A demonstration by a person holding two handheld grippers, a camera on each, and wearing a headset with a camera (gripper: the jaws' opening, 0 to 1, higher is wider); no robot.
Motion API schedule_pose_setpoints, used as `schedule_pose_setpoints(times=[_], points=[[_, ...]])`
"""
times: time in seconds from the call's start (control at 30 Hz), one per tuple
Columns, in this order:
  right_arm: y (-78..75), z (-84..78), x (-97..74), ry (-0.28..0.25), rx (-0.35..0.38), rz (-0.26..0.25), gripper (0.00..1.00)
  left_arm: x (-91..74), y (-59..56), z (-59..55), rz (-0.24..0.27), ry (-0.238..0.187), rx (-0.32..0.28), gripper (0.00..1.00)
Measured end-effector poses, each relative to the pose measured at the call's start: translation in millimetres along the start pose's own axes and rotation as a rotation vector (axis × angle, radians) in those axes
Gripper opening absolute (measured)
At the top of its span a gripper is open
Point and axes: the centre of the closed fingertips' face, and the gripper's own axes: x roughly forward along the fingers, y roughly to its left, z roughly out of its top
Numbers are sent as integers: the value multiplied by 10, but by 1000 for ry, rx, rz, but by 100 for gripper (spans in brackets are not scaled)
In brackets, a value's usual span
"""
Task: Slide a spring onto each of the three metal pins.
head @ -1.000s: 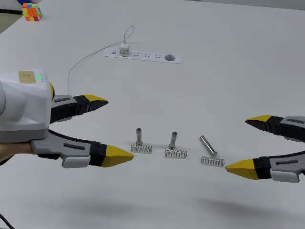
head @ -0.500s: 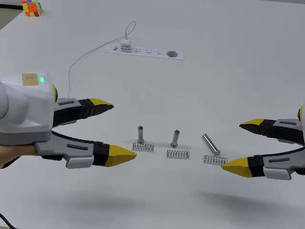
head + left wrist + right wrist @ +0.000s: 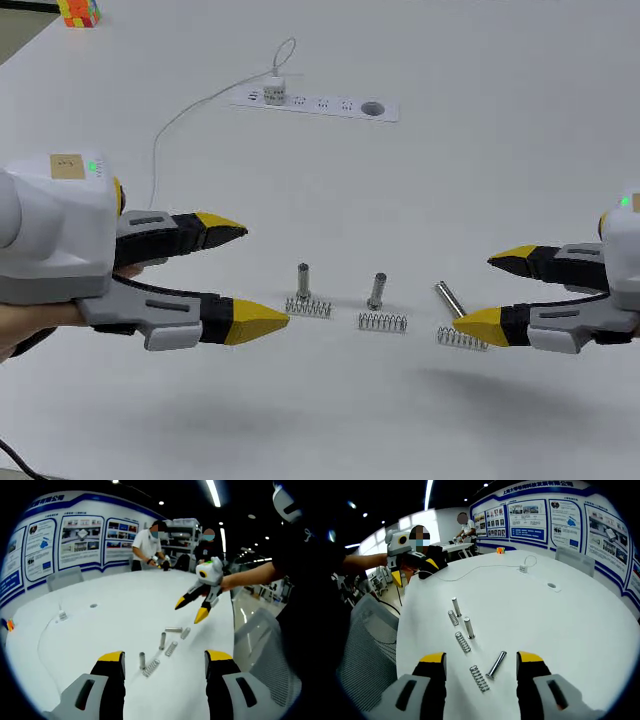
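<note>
springs [image 3: 383,322] lie in a row on the white table [image 3: 470,170], three of them, each just beside one of the metal pins [image 3: 377,290]; two pins stand upright and the one at the right end lies flat. the left tongs [image 3: 266,276] hang spread wide, gripping nothing, left of the row, and the right tongs [image 3: 472,293] gape the same way close by the rightmost spring [image 3: 462,340].

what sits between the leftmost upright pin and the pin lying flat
The middle pin, standing upright, with a loose spring lying on the table in front of it; the head view shows this.
</note>
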Motion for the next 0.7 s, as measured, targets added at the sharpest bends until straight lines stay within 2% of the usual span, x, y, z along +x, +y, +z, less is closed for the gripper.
schedule_pose_setpoints(times=[0.13,0.3,0.7], points=[[-32,-48,74,21,11,-1,48,15,-33,-52,-12,16,-14,63],[-136,-116,178,45,30,-33,45,36,-17,-90,0,32,-3,60],[-240,-303,474,131,59,-69,33,17,30,-103,31,34,-9,63]])
